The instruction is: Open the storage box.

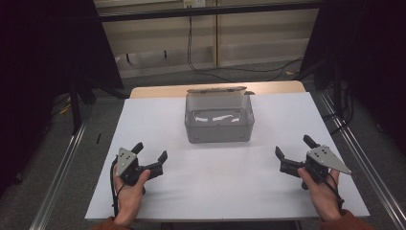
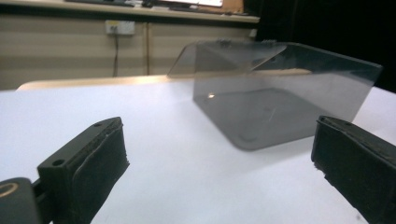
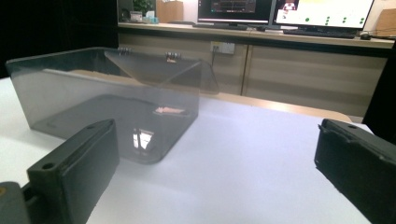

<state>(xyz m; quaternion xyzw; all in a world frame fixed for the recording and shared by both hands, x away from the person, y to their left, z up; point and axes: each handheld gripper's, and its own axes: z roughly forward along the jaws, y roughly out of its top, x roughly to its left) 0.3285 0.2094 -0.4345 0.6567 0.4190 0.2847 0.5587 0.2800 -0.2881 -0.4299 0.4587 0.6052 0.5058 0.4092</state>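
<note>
Counter surface is lying white and flat beneath everything, its tan far edge showing beyond the covering. Resting on it, toward the far middle, is the box: a smoky, see-through bin standing upright, its hinged lid tilting back and open behind it. I am seeing nothing inside it apart from light glinting off its floor. In the left gripper view the box is sitting ahead and to the right of my jaws; in the right gripper view the box is sitting ahead and to the left.

My left claw is hovering or resting near the counter's near left part, well apart from the box, with its jaws standing wide apart and gripping nothing. My left hand is wrapping around its handle, a cable trailing down beside the wrist.

My right claw is sitting at the near right, likewise well apart from the box, its jaws also spread wide and holding nothing. My right hand is holding it from behind, under the grey three-cornered plate.

Both claws are pointing roughly toward the box, which is lying between and beyond them.
</note>
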